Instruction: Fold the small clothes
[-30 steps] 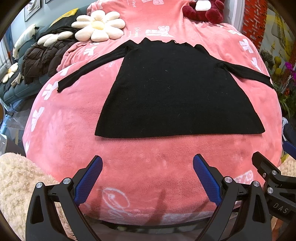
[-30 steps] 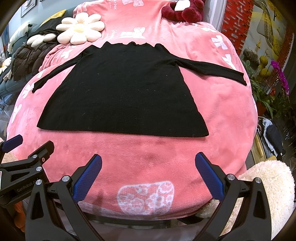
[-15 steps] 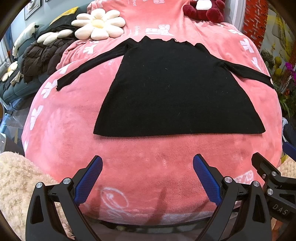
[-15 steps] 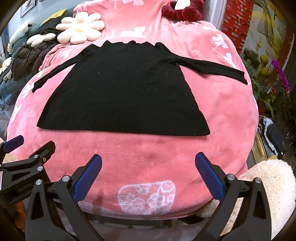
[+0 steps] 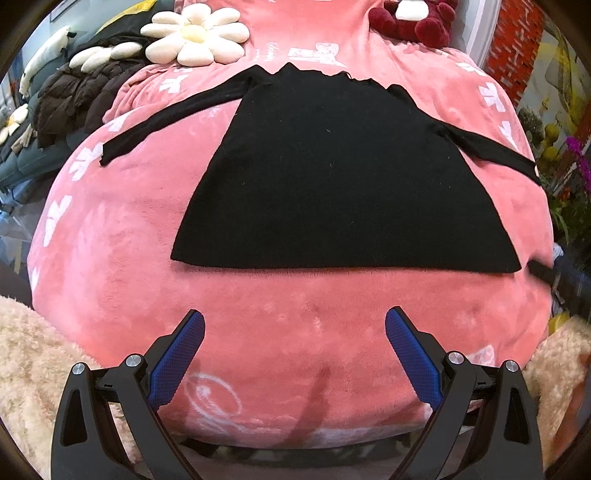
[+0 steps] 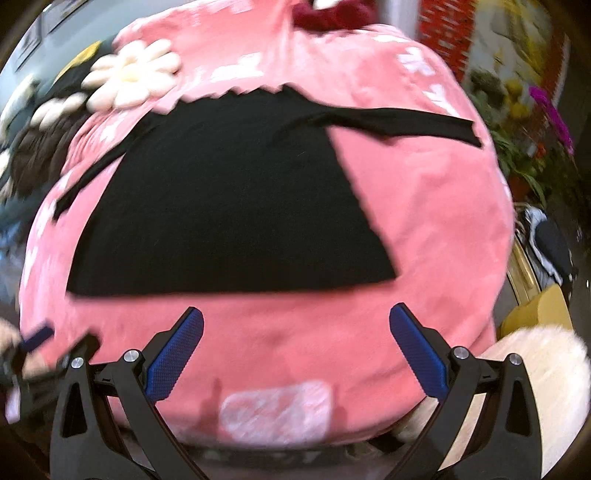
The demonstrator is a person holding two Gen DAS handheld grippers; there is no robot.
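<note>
Both of my grippers hang short of the near edge of the pink blanket (image 5: 122, 236), holding nothing: the left gripper (image 5: 294, 334) has its jaws spread wide with only plush showing between the blue pads, and the right gripper (image 6: 296, 328) is spread likewise, empty. I judge this stance is an approach before the first fold, jaws wide so either can take a hem corner or a sleeve end. The right wrist view is motion-blurred, so fine detail there is unreliable. Beyond the jaws, the black long-sleeved top (image 5: 343, 173) lies flat in the middle of the blanket, hem edge nearest me, neckline farthest, both sleeves stretched out to either side; spread this way, I judge, so sleeves can be brought across the body first. No fold is made yet. Past the top's neckline, left of it, sits a cream flower cushion (image 5: 194, 35); right of the neckline, a dark red plush toy (image 5: 417, 22). Left of the top, off the blanket, is a dark brown padded jacket (image 5: 74, 98). No container, basket or box is in view; nothing to record on contents.
</note>
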